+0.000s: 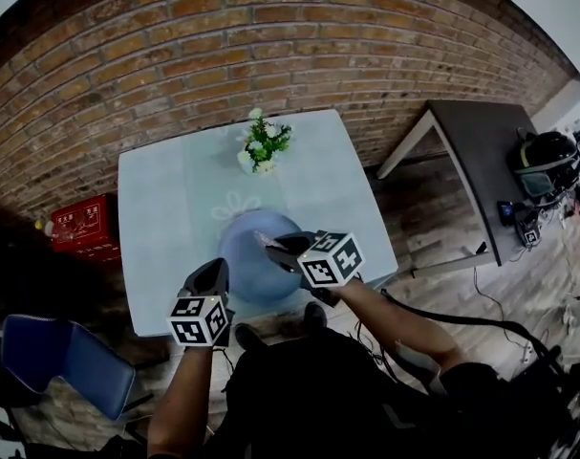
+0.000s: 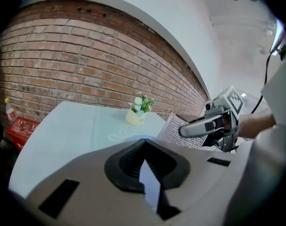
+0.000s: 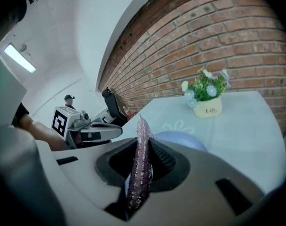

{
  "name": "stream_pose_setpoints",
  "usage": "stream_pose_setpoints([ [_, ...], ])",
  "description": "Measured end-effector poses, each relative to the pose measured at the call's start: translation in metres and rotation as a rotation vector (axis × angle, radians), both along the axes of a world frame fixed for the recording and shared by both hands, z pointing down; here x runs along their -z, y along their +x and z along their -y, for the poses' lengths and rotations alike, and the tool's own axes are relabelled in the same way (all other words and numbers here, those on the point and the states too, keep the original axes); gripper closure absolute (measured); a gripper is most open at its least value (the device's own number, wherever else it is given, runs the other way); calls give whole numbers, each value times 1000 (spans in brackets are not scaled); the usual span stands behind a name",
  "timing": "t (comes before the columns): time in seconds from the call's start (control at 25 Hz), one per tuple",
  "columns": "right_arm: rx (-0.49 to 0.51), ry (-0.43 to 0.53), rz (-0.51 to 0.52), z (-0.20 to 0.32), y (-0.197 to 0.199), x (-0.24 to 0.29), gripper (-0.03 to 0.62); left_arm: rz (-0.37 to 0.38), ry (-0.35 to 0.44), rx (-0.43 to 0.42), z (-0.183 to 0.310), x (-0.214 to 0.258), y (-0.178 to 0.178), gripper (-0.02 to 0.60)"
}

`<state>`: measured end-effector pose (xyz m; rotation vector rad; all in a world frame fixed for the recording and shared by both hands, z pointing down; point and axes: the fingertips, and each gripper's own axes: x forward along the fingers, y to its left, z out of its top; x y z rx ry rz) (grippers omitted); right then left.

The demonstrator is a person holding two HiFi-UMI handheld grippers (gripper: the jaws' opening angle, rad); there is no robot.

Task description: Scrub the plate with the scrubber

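red crate [image 1: 84, 226] on floor | left gripper [image 1: 211, 273] fingers a crack apart, empty, at left rim of blue plate [image 1: 251, 273] | plate's on counter [image 1: 165, 208] | right gripper [image 1: 269, 246] fingers clamping scrubber [image 3: 140, 164] above it | flower pot [image 1: 264, 148] behind | side table [image 1: 490, 151] right

Round pale-blue plate [image 1: 242, 256]: lies flat on the light table [image 1: 165, 208], close to its near edge. Flat silvery, glittering mesh scrubber [image 3: 140, 166]: stands edge-on, clamped between the jaws of the right gripper [image 3: 141, 141], pokes out past their tips, hangs over the plate's right part; contact not discernible.
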<state>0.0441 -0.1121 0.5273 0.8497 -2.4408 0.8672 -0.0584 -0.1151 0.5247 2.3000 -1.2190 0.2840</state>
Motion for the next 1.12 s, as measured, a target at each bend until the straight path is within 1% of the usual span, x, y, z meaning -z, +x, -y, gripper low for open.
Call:
stream_pose_setpoints([
  [0.12, -12, 71, -3, 9, 15, 21, 525, 8, 52, -4, 4, 22, 7, 569],
  [0.28, -44, 183, -11, 19, 35, 56, 525, 44, 139, -3, 7, 54, 11, 571],
  [0.44, -67, 304, -17, 21, 53, 89, 525, 24, 199, 36, 8, 83, 11, 571],
  [0.52, -84, 352, -4, 22, 61, 106, 525, 19, 223, 47, 8, 97, 14, 571],
  [0.68, -135, 421, 18, 20, 79, 134, 525, -3, 238, 64, 6, 119, 21, 572],
  [0.76, -155, 459, 5, 19, 88, 144, 525, -16, 255, 87, 5, 130, 20, 572],
  [0.88, -186, 513, -20, 19, 101, 156, 526, -9, 294, 119, 3, 143, 19, 572],
  [1.12, -210, 554, -33, 17, 112, 167, 528, 2, 355, 133, -3, 165, 24, 572],
])
